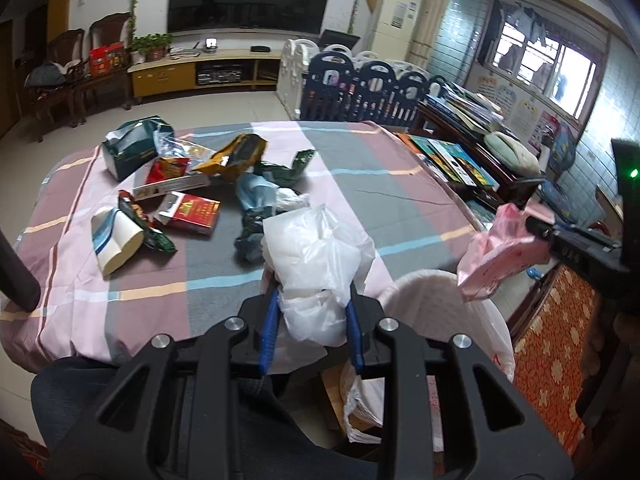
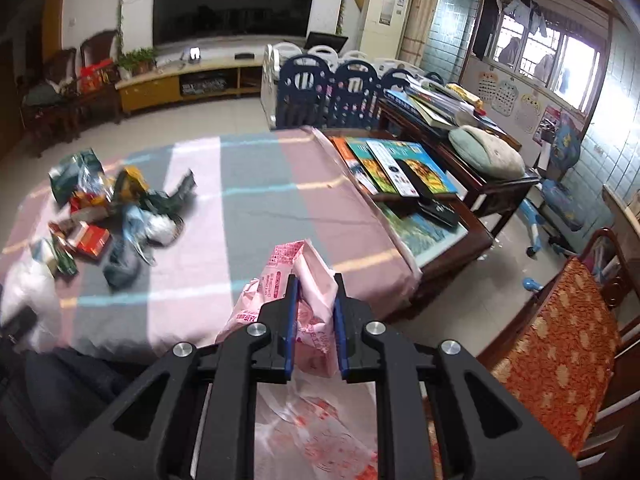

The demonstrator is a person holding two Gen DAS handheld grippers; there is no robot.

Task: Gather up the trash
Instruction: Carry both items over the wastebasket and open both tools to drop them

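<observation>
At the far left of the checked tablecloth [image 1: 352, 168] lay the trash pile [image 1: 192, 184] — a torn green carton, a red packet, a yellow foil bag and grey-blue crumpled plastic, heaped together and not yet collected. To its right and nearer, the left gripper [image 1: 310, 300] was clenched on a white plastic bag [image 1: 316, 256]; the blue pads pinched its crumpled, translucent bulk from both sides, and it billowed up above the fingertips, soft and shapeless. It looked to be carried towards the lined bin [image 1: 432, 296] that stood just beside the near right edge of the table, its white liner folded over the rim, so that trash could be dropped straight down from table height. Further right, the right gripper [image 2: 316, 284] was closed on a pink wrapper [image 2: 304, 276] — thin printed film, creased and folded, sticking up between the pads with its loose end trailing down towards the camera. In the left wrist view that wrapper hung above and just to the right of the bin's mouth. Judging by this, each hand held one light piece pinched firmly because such film slips easily, and both pieces were about to go into the liner while the heap waited.
</observation>
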